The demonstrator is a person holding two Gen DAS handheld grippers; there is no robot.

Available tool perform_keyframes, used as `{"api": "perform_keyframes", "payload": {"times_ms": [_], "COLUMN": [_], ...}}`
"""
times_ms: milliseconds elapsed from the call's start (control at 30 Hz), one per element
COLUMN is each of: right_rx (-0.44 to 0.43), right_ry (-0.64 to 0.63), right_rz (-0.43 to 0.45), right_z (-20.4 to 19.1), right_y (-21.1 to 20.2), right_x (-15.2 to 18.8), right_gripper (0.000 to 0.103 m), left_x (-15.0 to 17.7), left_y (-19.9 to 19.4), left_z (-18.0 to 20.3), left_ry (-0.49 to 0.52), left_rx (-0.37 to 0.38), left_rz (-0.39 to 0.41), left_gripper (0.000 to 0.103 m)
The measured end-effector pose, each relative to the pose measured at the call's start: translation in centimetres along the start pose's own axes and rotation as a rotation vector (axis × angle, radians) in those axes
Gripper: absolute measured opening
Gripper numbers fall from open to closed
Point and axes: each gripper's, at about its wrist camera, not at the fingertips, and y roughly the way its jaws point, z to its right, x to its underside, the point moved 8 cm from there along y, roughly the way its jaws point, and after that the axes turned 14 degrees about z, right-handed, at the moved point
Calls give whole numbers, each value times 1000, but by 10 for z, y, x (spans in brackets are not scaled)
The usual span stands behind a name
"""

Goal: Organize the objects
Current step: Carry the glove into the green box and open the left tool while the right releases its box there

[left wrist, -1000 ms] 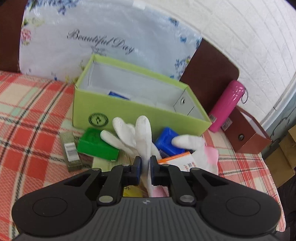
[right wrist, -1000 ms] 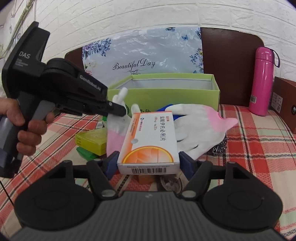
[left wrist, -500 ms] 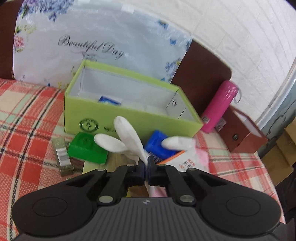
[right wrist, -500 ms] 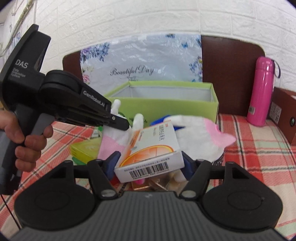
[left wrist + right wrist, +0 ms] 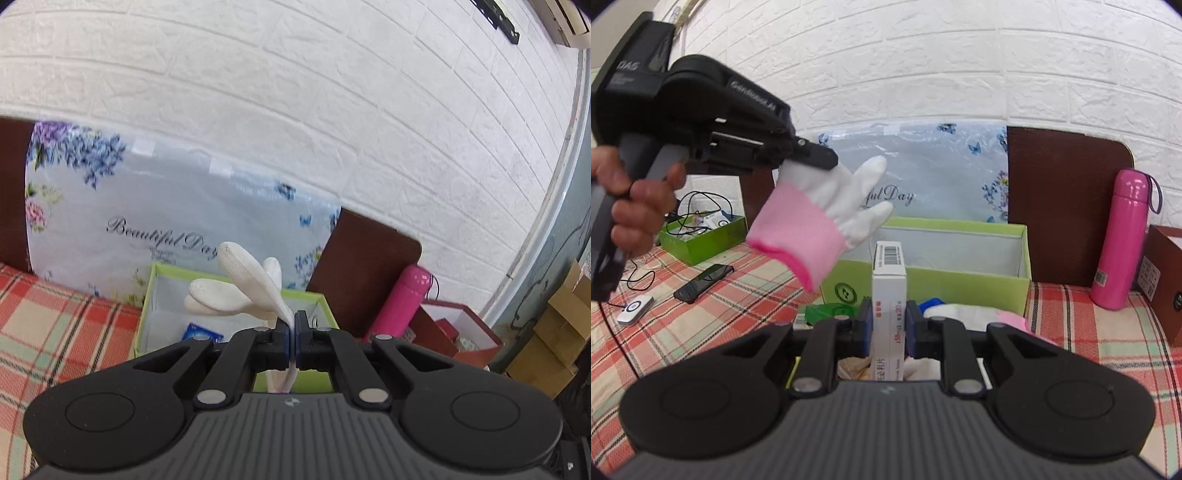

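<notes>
the left gripper (image 5: 294,341) is clamped on a white glove (image 5: 846,206) held above the green box (image 5: 960,284), which lies just ahead and below

the right gripper (image 5: 889,325) is closing on a medicine carton (image 5: 889,291) standing on edge, its long axis pointing toward the box, just ahead

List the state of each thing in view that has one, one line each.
Left gripper: shut on the white glove.
White glove: lifted, dangling.
Right gripper: jaws closing on the medicine box.
Medicine box: held on edge.
Green box: open, lidless.
Pink bottle: upright, capped.

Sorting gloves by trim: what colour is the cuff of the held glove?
Pink cuff on a white glove; right wrist view shows it best.
</notes>
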Motion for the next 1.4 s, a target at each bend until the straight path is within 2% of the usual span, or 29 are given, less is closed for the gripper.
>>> {"api": "perform_keyframes", "payload": {"times_ms": [167, 300, 533, 700, 867, 1000, 1033, 1067, 1100, 1167, 1200, 1233, 1300, 1400], "right_rx": [-12, 8, 89, 130, 175, 170, 154, 131, 108, 74, 59, 45, 30, 33], "right_ry": [0, -25, -106, -248, -405, -427, -418, -400, -373, -301, -265, -229, -178, -121], "right_rz": [49, 99, 116, 77, -1, -64, -81, -93, -101, -102, -100, -103, -114, -118], "right_z": [5, 18, 59, 75, 83, 86, 84, 83, 81, 78, 77, 76, 77, 78], "right_y": [6, 19, 66, 108, 146, 169, 172, 174, 175, 174, 173, 173, 169, 163], "right_x": [-28, -58, -81, -68, -37, -19, -14, -11, -9, -7, -6, -7, -4, -1], "right_gripper": [17, 17, 17, 17, 17, 18, 18, 24, 38, 55, 59, 60, 69, 85], "left_x": [-25, -34, -27, -7, 20, 35, 37, 39, 41, 43, 43, 41, 36, 32], "left_y": [10, 29, 76, 110, 139, 149, 149, 149, 150, 147, 145, 142, 133, 126], "left_z": [4, -1, -23, -39, -62, -75, -77, -79, -80, -83, -84, -86, -86, -85], "left_ry": [40, 60, 53, 63, 48, 53, 57, 65, 68, 66, 66, 70, 92, 103], "left_rx": [-12, -32, -87, -112, -148, -155, -154, -150, -149, -155, -165, -176, -196, -196], "left_rz": [45, 48, 12, -38, -106, -131, -127, -127, -132, -137, -130, -115, -64, -60], "left_gripper": [1, 1, 1, 1, 1, 1, 4, 6, 11, 34, 57, 73, 78, 78]}}
